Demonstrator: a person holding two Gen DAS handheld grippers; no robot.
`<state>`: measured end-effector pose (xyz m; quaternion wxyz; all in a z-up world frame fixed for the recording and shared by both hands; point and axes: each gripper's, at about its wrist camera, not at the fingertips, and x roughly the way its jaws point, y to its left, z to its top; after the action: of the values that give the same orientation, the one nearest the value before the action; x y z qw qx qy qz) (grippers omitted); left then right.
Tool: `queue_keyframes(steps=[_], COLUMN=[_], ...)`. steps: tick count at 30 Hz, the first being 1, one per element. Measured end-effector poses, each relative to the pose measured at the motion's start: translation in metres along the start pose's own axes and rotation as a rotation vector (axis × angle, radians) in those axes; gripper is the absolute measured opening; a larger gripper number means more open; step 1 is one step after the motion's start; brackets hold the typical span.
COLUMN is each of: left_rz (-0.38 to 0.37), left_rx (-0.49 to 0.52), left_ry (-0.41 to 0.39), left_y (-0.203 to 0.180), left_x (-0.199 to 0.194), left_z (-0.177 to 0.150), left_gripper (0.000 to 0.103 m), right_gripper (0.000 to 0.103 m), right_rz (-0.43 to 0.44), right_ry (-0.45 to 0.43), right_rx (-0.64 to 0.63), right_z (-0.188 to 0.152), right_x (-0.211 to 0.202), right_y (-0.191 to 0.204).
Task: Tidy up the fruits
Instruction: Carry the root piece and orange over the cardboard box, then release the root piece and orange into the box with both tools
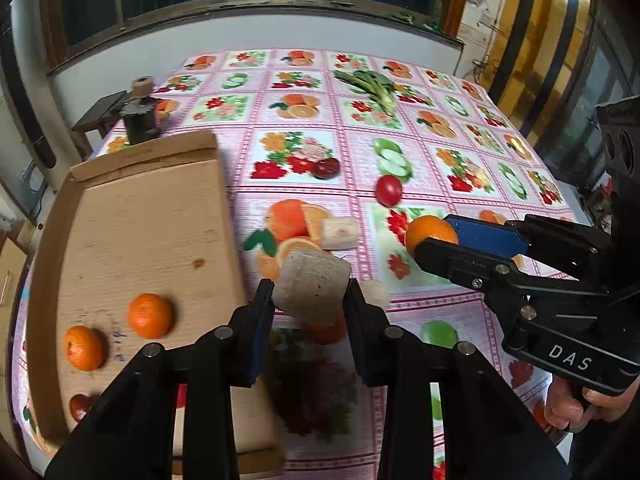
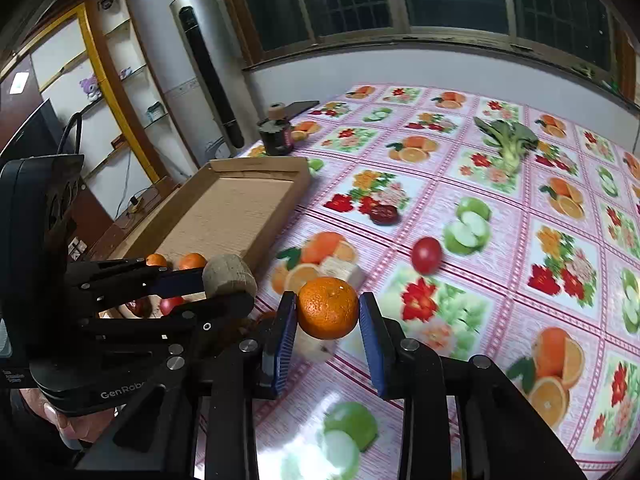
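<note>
In the left wrist view, the left gripper (image 1: 310,294) pinched a grey cylinder (image 1: 312,286), with the cardboard tray (image 1: 152,216) at ten o'clock. In the right wrist view, the right gripper (image 2: 328,314) pinched an orange (image 2: 328,308) above the worktop (image 2: 460,208), tray at eleven o'clock.

Orange (image 2: 328,307): round, dimpled peel, clamped between the right jaws, clear of the cloth.
Grey block (image 1: 311,288): rough, tilted, pinched between the left jaws.
Two oranges (image 1: 150,315) (image 1: 83,347): side by side in the cardboard tray (image 1: 152,216), left of the left jaws.
Red fruit (image 2: 427,255): on the cloth, beyond the right jaws.
Dark red fruit (image 2: 384,214): farther off.
</note>
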<state>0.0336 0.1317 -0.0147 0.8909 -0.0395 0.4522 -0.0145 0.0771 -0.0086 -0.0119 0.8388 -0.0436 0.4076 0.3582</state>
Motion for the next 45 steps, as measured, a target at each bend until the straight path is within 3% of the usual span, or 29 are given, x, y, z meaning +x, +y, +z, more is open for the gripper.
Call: queue_keyframes(steps=[19, 30, 38, 45], left_rz=[0.072, 0.180, 0.198, 0.211], left_rx=[-0.133, -0.257, -0.286, -0.292], left_ry=[-0.014, 0.039, 0.108, 0.128], left_y=[0.079, 0.158, 0.172, 0.174], left_x=[-0.008, 0.005, 0.027, 0.034], left_z=[0.002, 0.006, 0.000, -0.003], left_gripper=[0.032, 0.032, 0.032, 0.033], right_gripper=[0.032, 0.032, 0.032, 0.037], right_rz=[0.080, 0.128, 0.131, 0.127], right_ry=[0.016, 0.079, 0.166, 0.176], right_rx=[-0.097, -0.204, -0.234, -0.247], right_z=[0.036, 0.065, 0.061, 0.059], right_x=[0.038, 0.111, 0.158, 0.166], right_y=[0.056, 0.114, 0.125, 0.127])
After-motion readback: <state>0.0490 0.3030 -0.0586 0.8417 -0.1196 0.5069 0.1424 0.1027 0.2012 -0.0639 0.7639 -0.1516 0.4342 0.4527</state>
